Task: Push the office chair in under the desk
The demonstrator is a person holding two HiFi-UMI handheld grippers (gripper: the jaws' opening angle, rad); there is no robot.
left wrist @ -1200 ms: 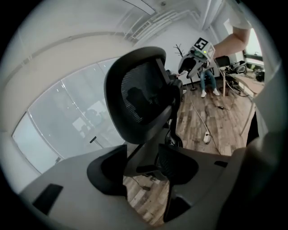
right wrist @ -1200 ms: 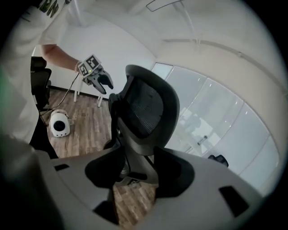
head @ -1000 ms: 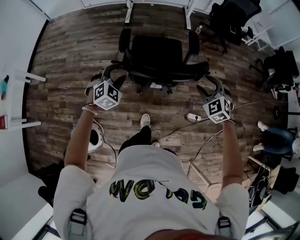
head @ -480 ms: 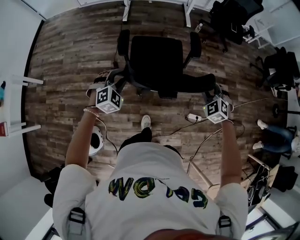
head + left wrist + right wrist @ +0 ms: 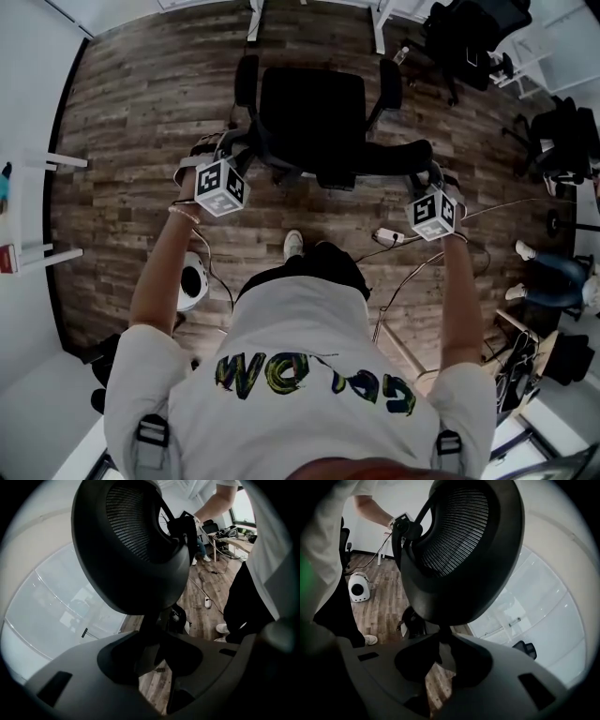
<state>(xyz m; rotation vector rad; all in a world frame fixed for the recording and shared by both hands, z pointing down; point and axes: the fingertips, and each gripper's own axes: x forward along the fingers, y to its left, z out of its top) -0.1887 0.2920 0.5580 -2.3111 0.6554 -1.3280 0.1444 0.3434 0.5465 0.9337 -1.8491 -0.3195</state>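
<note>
The black office chair (image 5: 312,103) stands on the wood floor, its seat facing the white desk legs (image 5: 380,23) at the top of the head view. Its mesh backrest (image 5: 375,159) is nearest me. My left gripper (image 5: 231,150) sits on the backrest's left end and my right gripper (image 5: 427,173) on its right end. Both jaws have just been closing, with the backrest's rim between them. In the left gripper view the backrest (image 5: 136,550) fills the frame, its edge running down into the left gripper (image 5: 150,644). The right gripper (image 5: 440,644) holds the backrest (image 5: 459,555) the same way.
More black office chairs (image 5: 469,33) stand at the upper right. A white round device (image 5: 190,281) sits on the floor by my left side. A power strip (image 5: 386,235) with cables lies behind the chair. White furniture legs (image 5: 56,159) jut in at the left.
Both grippers moved forward from just behind the backrest onto its two ends and closed on its rim. The chair's backrest has swung a little.
</note>
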